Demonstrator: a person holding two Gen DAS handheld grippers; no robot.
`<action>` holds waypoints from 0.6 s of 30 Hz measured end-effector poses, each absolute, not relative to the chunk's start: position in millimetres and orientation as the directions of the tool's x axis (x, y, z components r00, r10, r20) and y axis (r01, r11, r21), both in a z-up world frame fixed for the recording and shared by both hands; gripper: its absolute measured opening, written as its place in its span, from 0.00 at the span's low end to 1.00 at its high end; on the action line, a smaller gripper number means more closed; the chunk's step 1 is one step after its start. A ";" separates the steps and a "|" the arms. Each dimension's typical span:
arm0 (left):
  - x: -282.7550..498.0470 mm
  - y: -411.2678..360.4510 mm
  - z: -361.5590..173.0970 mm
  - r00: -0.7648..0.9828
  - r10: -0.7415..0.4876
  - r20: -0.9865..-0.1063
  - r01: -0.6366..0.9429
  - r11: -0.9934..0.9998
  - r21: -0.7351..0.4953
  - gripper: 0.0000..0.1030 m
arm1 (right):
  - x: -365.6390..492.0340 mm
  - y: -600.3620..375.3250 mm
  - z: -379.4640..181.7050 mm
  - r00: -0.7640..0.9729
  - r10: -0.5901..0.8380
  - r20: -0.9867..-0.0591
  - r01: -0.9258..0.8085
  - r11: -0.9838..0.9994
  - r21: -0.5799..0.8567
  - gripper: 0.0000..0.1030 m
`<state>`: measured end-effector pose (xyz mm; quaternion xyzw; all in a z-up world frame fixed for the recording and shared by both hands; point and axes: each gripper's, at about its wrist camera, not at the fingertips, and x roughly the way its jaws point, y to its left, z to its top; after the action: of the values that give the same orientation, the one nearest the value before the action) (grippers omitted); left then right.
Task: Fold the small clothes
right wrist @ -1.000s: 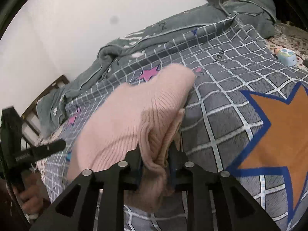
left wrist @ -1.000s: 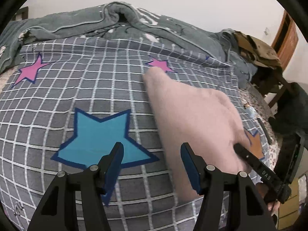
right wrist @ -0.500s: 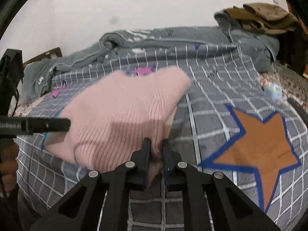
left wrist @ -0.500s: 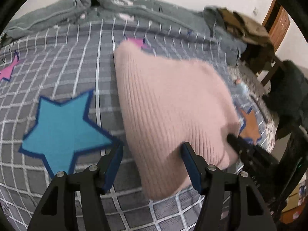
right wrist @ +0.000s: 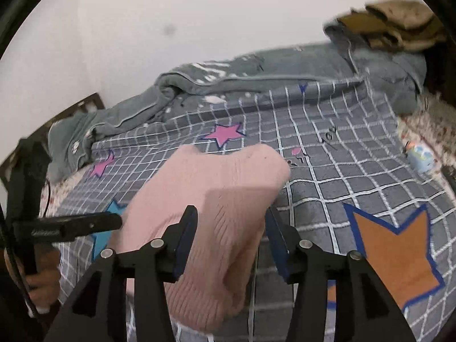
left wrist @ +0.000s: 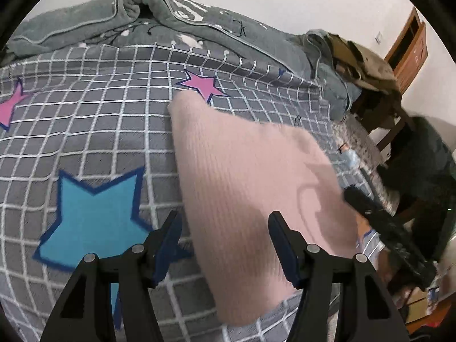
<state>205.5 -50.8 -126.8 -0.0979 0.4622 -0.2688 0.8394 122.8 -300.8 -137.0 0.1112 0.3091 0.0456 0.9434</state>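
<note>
Right hand-held gripper [right wrist: 230, 236] open over pink knit garment [right wrist: 211, 199].

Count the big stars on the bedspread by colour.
pink stars: 2
blue star: 1
orange star: 1
Total: 4
</note>
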 end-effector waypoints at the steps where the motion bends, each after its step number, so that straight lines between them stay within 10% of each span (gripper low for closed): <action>1: 211.4 -52.0 -128.1 0.423 -0.547 -0.722 0.356 0.833 -0.422 0.59 | 133.1 -304.3 -140.4 0.790 0.168 -0.590 -0.009 0.965 0.262 0.48; 18: 272.4 -65.1 -180.9 0.320 -0.624 -0.713 0.293 0.781 -0.552 0.63 | 201.8 -321.6 -199.1 0.651 0.277 -0.707 -0.003 0.932 0.362 0.62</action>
<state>272.4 -65.1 -180.9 -0.1630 0.5071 -0.2881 0.7958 201.8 -321.6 -199.1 0.1668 0.4105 0.0782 0.8931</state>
